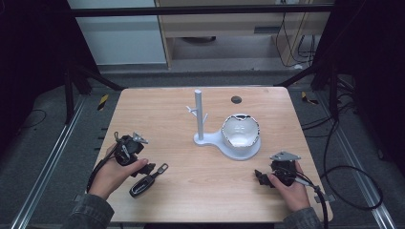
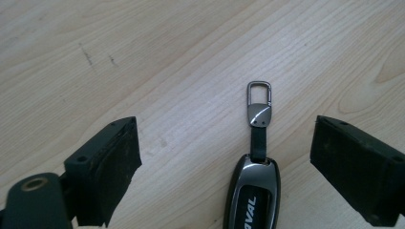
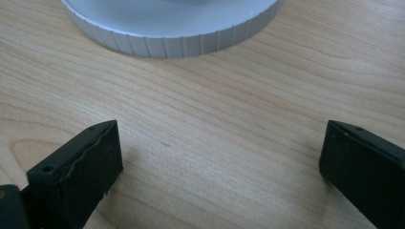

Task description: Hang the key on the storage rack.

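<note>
Approach is the step in hand: left gripper holds its jaws apart around the key fob near the worktop's front left corner, and closing seems next.

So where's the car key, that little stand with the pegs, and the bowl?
car key [image 2: 253,195]: left gripper view, on its dark shiny body, between the open jaws.
stand [image 1: 198,114]: high view, on its upright post.
bowl [image 1: 240,131]: high view, on its white inside, sitting on the stand's base.
</note>
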Available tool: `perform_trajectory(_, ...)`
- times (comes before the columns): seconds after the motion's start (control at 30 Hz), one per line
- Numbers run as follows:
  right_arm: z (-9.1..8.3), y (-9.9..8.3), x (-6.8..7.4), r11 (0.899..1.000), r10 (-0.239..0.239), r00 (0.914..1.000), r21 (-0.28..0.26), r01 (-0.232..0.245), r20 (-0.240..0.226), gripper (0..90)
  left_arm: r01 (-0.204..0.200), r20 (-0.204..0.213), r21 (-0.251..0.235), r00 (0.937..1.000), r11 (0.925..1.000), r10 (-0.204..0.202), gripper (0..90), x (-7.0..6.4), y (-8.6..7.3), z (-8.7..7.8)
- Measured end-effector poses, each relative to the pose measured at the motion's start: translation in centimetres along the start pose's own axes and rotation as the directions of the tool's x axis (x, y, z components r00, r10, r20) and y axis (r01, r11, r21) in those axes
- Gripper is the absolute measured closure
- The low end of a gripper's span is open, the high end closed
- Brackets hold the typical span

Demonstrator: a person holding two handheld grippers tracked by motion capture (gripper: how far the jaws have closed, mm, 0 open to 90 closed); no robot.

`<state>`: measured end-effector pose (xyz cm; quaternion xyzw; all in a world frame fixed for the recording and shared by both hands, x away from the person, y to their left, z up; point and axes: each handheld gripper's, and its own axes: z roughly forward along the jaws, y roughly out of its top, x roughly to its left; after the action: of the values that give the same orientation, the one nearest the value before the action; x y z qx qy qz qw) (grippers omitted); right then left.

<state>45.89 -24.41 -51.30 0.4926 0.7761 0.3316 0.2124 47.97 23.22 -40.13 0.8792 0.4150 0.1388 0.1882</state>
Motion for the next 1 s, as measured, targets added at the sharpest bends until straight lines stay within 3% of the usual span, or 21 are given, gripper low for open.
perform_trajectory(0.13, -0.4, -0.3, -0.2, 1.0, 0.02, 0.9995, 0.001, -0.02, 0.023, 1.1, -0.009, -0.014, 0.072, 0.9999, 0.9974, 0.01, 3.4, -0.7, 0.3, 1.1)
perform_trajectory(0.5, -0.3, -0.3, -0.5, 0.999, 0.04, 0.9984, 0.0, -0.04, 0.041, 0.5, -0.059, 0.056, 0.118, 0.9971, 0.9912, 0.053, 7.2, -2.2, 1.2, 2.4)
perform_trajectory(0.77, -0.3, -0.2, -0.5, 0.999, 0.045, 0.9981, 0.002, -0.045, 0.042, 0.5, -0.068, 0.082, 0.192, 0.9952, 0.9791, 0.053, 6.9, -2.9, 1.4, 4.5)
perform_trajectory(0.87, -0.3, -0.2, -0.4, 0.999, 0.048, 0.998, 0.002, -0.048, 0.042, 0.5, -0.066, 0.08, 0.229, 0.9956, 0.9711, 0.049, 7.3, -2.9, 1.5, 5.3)
perform_trajectory(1.0, -0.3, -0.3, -0.4, 0.999, 0.048, 0.9978, 0.002, -0.048, 0.045, 0.5, -0.047, 0.062, 0.248, 0.9975, 0.9677, 0.033, 15.2, -2.5, 1.6, 5.4)
